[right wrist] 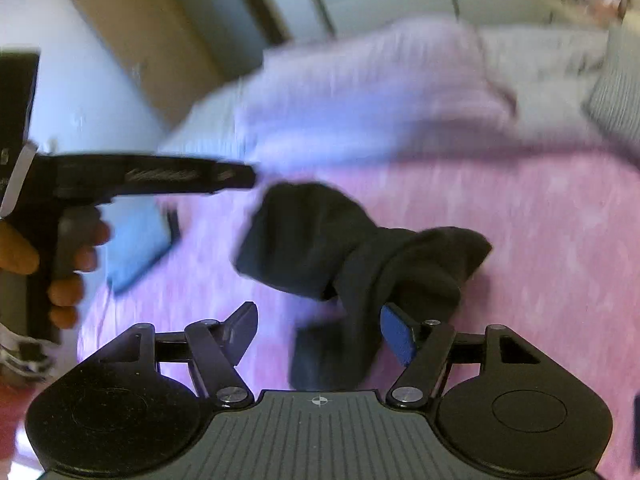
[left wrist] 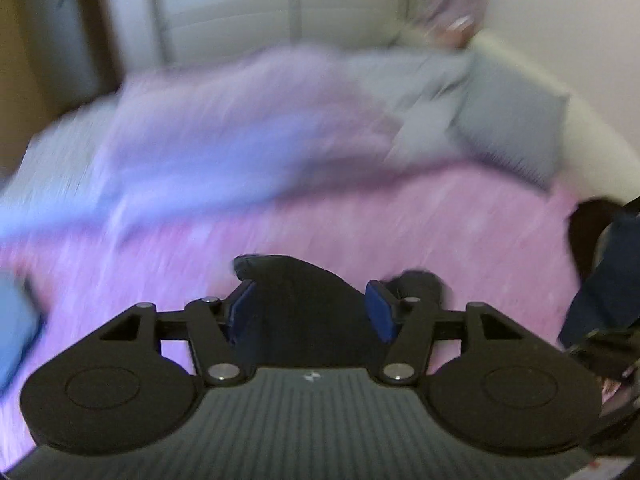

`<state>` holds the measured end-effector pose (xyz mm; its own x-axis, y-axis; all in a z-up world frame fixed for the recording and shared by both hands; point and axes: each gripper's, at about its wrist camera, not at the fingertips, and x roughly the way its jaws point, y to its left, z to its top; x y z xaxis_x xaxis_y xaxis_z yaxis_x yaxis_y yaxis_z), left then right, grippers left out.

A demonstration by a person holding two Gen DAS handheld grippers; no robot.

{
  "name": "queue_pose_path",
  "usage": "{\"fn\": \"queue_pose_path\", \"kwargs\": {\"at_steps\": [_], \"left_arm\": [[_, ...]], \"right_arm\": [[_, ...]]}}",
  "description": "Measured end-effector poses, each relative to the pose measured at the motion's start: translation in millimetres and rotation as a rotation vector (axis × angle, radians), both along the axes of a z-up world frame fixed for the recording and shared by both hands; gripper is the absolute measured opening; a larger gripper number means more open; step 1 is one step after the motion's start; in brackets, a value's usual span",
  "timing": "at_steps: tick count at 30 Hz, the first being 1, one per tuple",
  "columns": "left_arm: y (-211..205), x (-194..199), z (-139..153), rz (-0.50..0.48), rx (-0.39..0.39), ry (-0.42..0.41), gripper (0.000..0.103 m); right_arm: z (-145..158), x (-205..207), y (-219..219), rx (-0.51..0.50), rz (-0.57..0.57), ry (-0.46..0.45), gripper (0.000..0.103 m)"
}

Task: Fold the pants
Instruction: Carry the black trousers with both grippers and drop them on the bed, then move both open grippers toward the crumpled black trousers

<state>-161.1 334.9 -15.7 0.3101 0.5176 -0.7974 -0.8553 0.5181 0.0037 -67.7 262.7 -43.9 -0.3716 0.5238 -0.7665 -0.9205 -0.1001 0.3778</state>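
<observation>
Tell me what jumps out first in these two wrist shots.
The dark pants, bunched on the pink bedspread, with cloth lying between the open pads of the right claw. Behind them, a rumpled lilac blanket and a grey pillow at the bed's far right.

Both wrist views angled down, close, sharing pink bedspread (left wrist: 440,216) and dark pants (right wrist: 320,240)

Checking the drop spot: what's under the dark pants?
The dark pants lie bunched on the pink bedspread. Whatever is beneath the bunch itself is covered.
</observation>
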Motion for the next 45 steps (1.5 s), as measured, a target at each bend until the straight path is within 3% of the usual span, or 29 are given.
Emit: {"fn": "queue_pose_path", "kwargs": {"at_steps": [3, 5, 11, 17, 30, 38, 45], "left_arm": [[-30.5, -50.1, -32.2, 0.083, -0.104, 0.028, 0.056], [-53.8, -84.5, -44.2, 0.136, -0.131, 0.049, 0.056], [-116.8, -130.9, -38.3, 0.227, -0.148, -0.001, 0.061], [-149.8, -119.0, -37.5, 0.233, -0.116, -0.018, 0.064], [-221.8, -103.4, -51.5, 0.315, -0.147, -0.013, 0.064], [-227.4, -110.3, -49.5, 0.338, -0.149, -0.013, 0.064], [-209.9, -123.2, -53.6, 0.297, -0.165, -0.003, 0.064]], "right_arm": [[-24.3, -1.8, -22.2, -0.079, 0.067, -0.058, 0.065], [-33.6, 0.2, -39.4, -0.103, 0.087, -0.083, 0.065], [-26.9, -12.0, -82.1, -0.09, 0.102, -0.105, 0.065], [-29.3, -9.0, -109.0, -0.078, 0.149, -0.124, 0.065], [-50.1, 15.9, -144.1, -0.101, 0.219, -0.146, 0.065], [-47.2, 8.2, -142.5, -0.097, 0.244, -0.16, 0.065], [-51.0, -8.9, -133.0, -0.117, 0.211, -0.162, 0.065]]}}
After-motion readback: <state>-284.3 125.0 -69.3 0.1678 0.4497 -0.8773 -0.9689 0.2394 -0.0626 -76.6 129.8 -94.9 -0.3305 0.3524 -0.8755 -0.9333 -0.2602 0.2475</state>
